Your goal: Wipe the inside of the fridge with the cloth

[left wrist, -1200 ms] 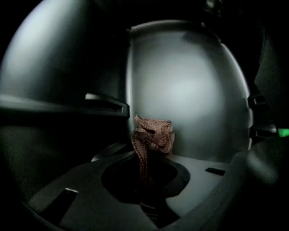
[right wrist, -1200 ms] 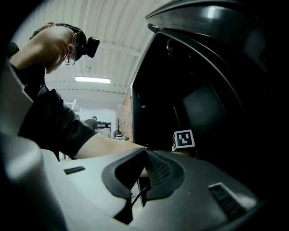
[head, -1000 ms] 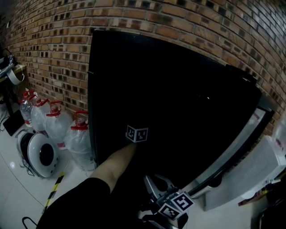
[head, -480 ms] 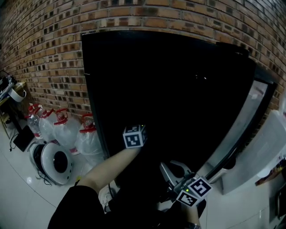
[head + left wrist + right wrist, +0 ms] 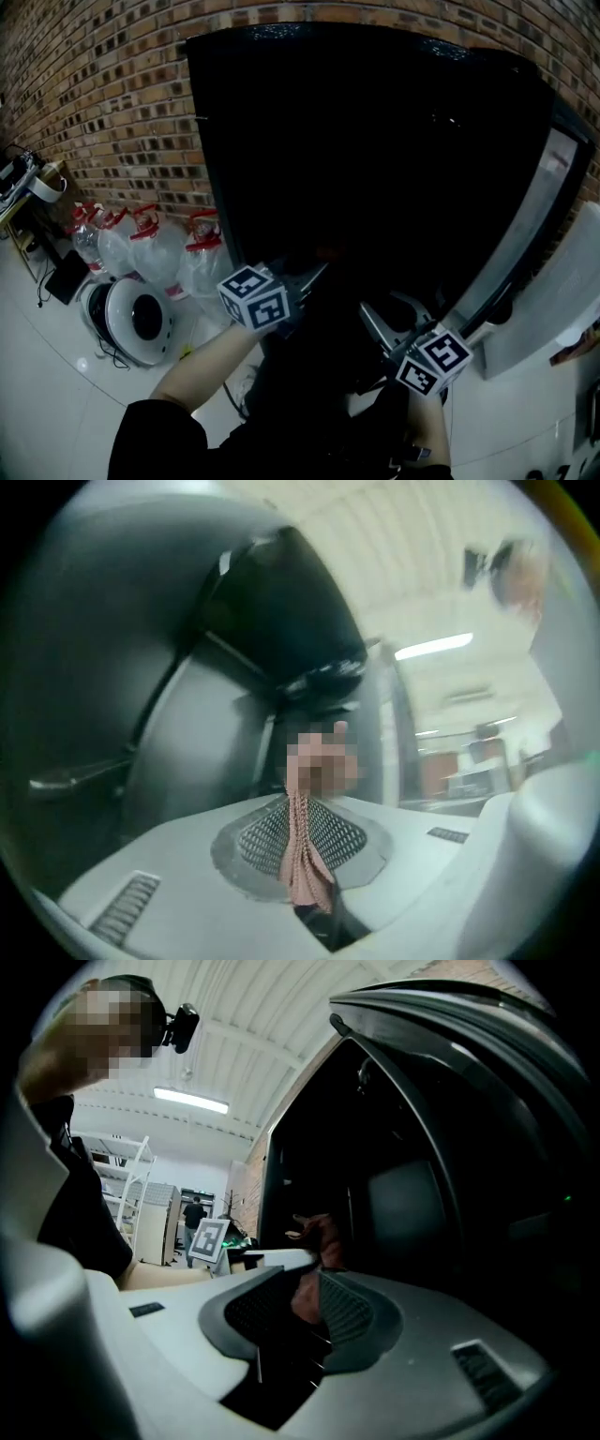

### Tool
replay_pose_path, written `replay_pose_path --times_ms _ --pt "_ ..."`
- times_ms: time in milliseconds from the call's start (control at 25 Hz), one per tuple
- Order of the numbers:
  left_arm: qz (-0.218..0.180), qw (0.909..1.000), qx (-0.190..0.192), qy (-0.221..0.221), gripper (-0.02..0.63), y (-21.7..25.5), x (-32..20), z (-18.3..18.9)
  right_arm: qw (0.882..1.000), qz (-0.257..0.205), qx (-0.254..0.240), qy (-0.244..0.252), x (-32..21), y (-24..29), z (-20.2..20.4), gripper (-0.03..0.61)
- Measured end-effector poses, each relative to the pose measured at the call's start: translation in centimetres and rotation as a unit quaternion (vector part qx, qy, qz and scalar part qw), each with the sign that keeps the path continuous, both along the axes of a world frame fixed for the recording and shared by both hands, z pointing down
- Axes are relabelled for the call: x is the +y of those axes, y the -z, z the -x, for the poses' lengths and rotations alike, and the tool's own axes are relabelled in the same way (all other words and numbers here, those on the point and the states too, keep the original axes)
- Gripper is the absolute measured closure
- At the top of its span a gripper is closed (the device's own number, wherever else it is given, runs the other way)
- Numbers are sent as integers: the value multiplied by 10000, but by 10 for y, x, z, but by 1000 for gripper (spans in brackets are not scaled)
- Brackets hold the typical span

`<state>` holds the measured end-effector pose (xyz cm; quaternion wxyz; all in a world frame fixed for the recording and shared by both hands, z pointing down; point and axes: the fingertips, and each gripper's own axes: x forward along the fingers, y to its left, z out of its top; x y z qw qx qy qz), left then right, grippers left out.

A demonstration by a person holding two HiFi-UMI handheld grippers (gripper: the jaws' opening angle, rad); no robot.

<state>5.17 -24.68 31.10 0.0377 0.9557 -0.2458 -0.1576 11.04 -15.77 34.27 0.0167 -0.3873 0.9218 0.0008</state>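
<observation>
**Left gripper clamped on cloth at the fridge mouth; wiping not yet shown**

Left gripper (image 5: 306,803): jaws closed tight on the cloth (image 5: 302,864), a pink ribbed fold pinched between the mesh pads, with its free end poking out past the tips. In the head view it sits at 7 o'clock, raised towards the dark opening.

Right gripper (image 5: 305,1283): at 5 o'clock in the head view, jaws a little apart. A reddish fold of the cloth shows in the gap. I cannot tell whether the pads touch it.

Fridge (image 5: 375,141): black cabinet from centre to 12 o'clock. The interior is too dark to make out shelves or walls.

Door (image 5: 548,187): swung open at 3 o'clock, pale inner liner showing.

Water jugs (image 5: 155,258): a red-capped cluster at 9 o'clock on the white floor (image 5: 47,403), with a round white appliance (image 5: 136,323) at 8 o'clock.

Brick wall (image 5: 94,84): behind everything, 10 to 12 o'clock.

Progress, as judged: the door is open and the cloth is in hand. The cloth rests on no inner surface, so the wiping remains to be done.
</observation>
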Motion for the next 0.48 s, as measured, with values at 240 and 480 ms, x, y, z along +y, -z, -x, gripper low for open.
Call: replay_pose_path --times_ms 240,480 --pt "86 9901 -65 -1401 565 -8 55 9 9995 -112 -79 269 10 -1 20 442" --pt "47 9816 -191 -1899 565 -12 85 15 9975 -129 183 673 23 -4 49 353"
